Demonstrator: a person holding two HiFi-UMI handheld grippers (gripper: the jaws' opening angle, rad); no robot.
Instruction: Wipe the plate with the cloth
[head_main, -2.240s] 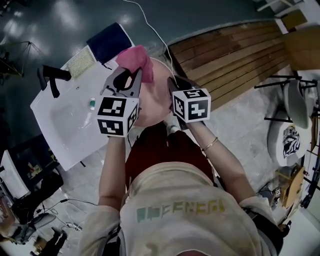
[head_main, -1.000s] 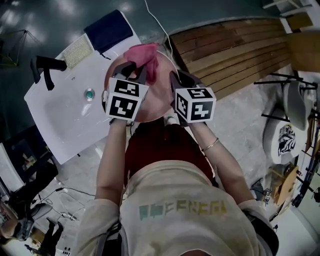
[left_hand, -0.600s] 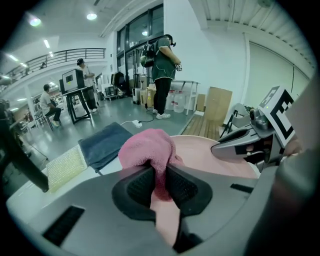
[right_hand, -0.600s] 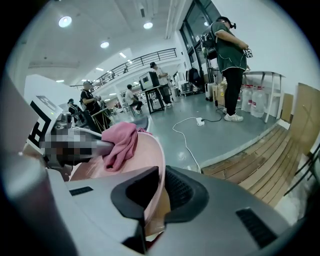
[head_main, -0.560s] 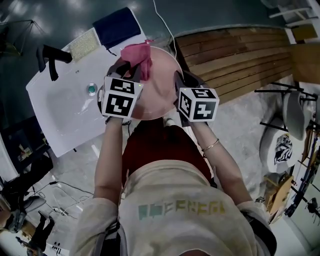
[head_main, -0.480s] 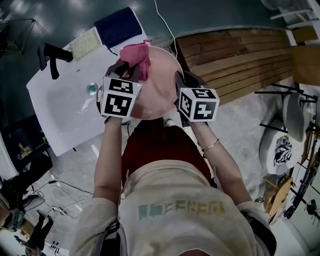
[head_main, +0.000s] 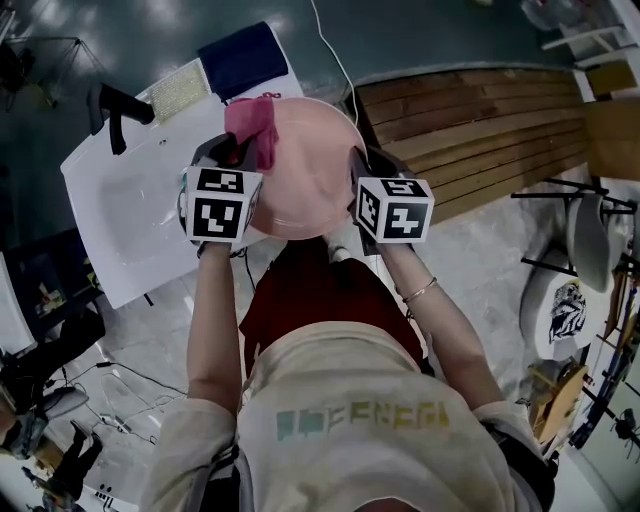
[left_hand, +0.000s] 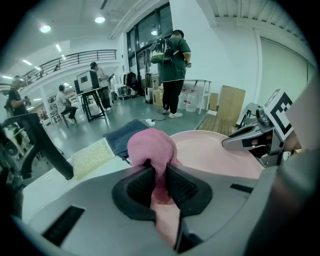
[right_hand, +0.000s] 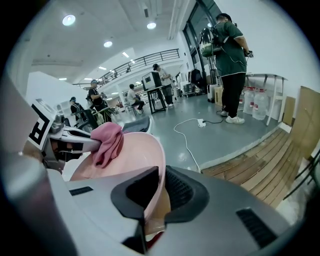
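Closest in, the person's two forearms reached forward, each hand holding a gripper with a marker cube. The right gripper (head_main: 358, 170) was clamped on the near right rim of the round pale pink plastic plate (head_main: 305, 165). In the right gripper view the rim stood edge-on between the two black pads of that gripper (right_hand: 162, 192), and the plate (right_hand: 135, 155) was held tilted in the air, resting on nothing visible. The left gripper (head_main: 235, 152) was closed on the bunched pink terry cloth (head_main: 250, 125). In the left gripper view the cloth (left_hand: 150, 147) was pinched between the jaws of that gripper (left_hand: 159, 182), with its free end bulging forward against the plate's (left_hand: 210, 150) left side.

Just past the plate lay the white washbasin (head_main: 130, 210) with its black tap (head_main: 115, 108). A pale yellow mesh pad (head_main: 180, 88) and a folded dark blue towel (head_main: 240, 58) sat at its far edge.

The likeliest failure was the plate slipping. Only one rim grip held it, so hard wiping pressure on the opposite side could lever it out of the jaws and drop it. A dragging stroke might also tug the cloth free.
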